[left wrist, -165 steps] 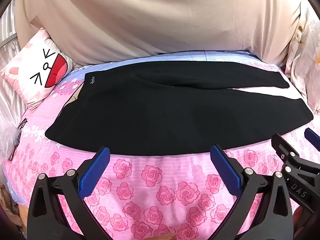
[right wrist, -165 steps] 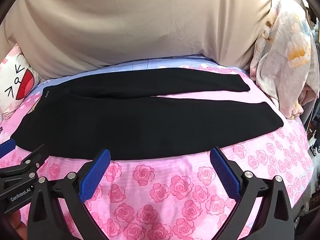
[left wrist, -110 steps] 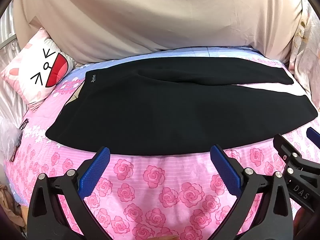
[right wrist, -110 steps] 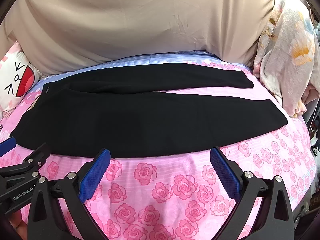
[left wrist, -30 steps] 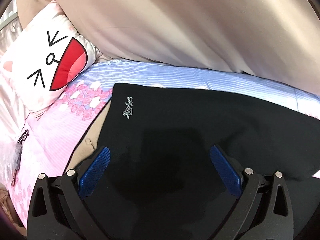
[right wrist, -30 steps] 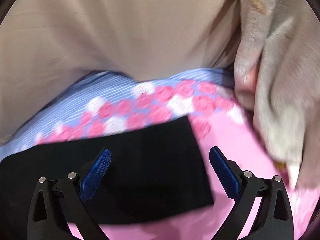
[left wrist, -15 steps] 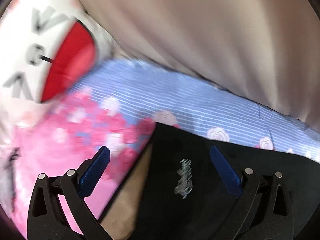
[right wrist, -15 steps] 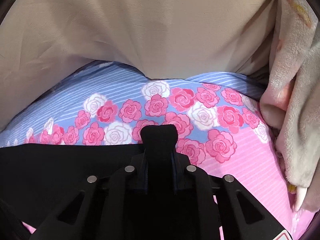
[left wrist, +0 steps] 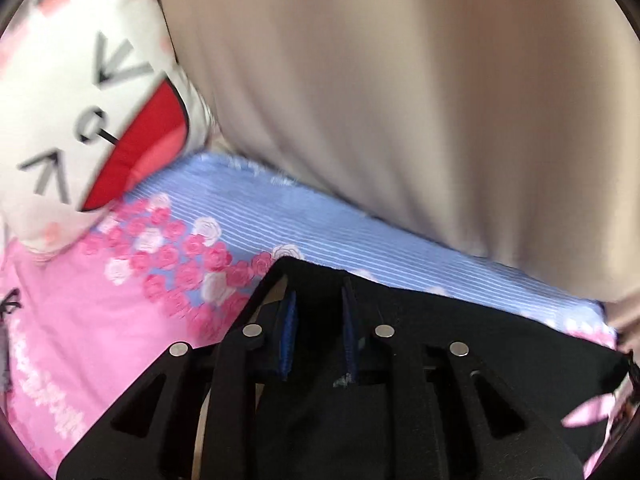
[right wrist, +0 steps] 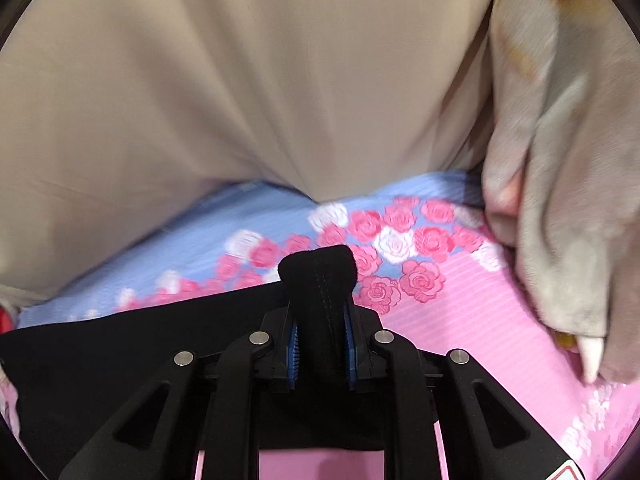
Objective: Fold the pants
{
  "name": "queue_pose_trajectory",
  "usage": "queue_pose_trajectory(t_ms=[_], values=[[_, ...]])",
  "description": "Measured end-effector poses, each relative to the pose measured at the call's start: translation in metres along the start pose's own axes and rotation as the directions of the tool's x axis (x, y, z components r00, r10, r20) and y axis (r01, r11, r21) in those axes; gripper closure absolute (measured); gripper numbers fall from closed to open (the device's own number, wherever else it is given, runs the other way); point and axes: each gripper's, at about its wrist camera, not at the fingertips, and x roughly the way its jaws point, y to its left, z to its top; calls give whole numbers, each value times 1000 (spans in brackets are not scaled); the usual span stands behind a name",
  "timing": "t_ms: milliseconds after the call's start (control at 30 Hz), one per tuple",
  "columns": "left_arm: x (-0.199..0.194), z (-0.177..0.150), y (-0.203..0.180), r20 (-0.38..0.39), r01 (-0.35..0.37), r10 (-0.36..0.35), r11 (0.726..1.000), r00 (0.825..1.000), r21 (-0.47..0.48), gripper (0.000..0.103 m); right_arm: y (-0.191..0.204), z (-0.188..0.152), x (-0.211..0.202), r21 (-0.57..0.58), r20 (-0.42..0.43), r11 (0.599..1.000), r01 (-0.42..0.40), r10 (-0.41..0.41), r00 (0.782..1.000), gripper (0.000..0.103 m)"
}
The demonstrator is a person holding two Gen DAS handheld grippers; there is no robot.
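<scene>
We grip the black pants (left wrist: 460, 344) at both far corners on the bed (left wrist: 100, 320): the left gripper (left wrist: 316, 320) is clamped on the waistband corner, the right gripper (right wrist: 320, 320) on the leg hem. The pants run long between our hands, the rest lying toward us, so the fold comes toward us.

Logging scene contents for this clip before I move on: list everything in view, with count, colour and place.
black fabric pants: one, black, lying across the bedsheet, far edge pinched at both ends.
rose-print bedsheet: one, pink with a blue striped far band, under the pants.
cartoon-face pillow: one, white with red mouth, far left on the bed.
beige cloth backdrop: one, beige, hanging behind the bed.
pale plush blanket: one, cream-grey, bunched at the bed's right end.
left gripper: one, black with blue pads, shut on the pants' waistband corner.
right gripper: one, black with blue pads, shut on the pants' leg-hem corner.
</scene>
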Motion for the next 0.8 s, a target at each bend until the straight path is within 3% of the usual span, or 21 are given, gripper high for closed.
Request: queue_pose_trajectory(t_ms=[133,267,400,533,633,667,733,767,800], values=[[-91,-36,0,68,29,-32,999,997,39,84,-3,-14,-62,-48,73,996,-70,74,995,87],[-135,-84,16,67,-12,7,997,998,74,83,-13,-43,-109,-108,108,989,-103,115,987,87],[-135,-134,37,-6,-88,89,992,996,94,82,-37,-86,-127,-134,57,985,-110,118,991,87],[-98,-193,61,-139,-204,218,973,966,106,80,-66,-138,-129,-132,-25,985,-114,112,993,80],[-71,-224,76,-220,-236,247,969,944,75,77,-82,-161,-124,-98,-57,989,-108,103,993,79],[-71,-226,77,-220,-236,243,970,945,59,76,-85,-166,-123,-85,-67,991,-107,101,993,79],[-80,-224,75,-196,-262,265,964,944,43,70,-91,-175,-125,-70,-76,992,-108,103,992,78],[-89,-221,72,-171,-290,295,955,940,54,62,-94,-178,-126,-70,-75,992,-103,97,992,73],[-100,-218,70,-142,-336,342,940,929,61,42,-96,-180,-130,-70,-73,993,-93,88,993,65]])
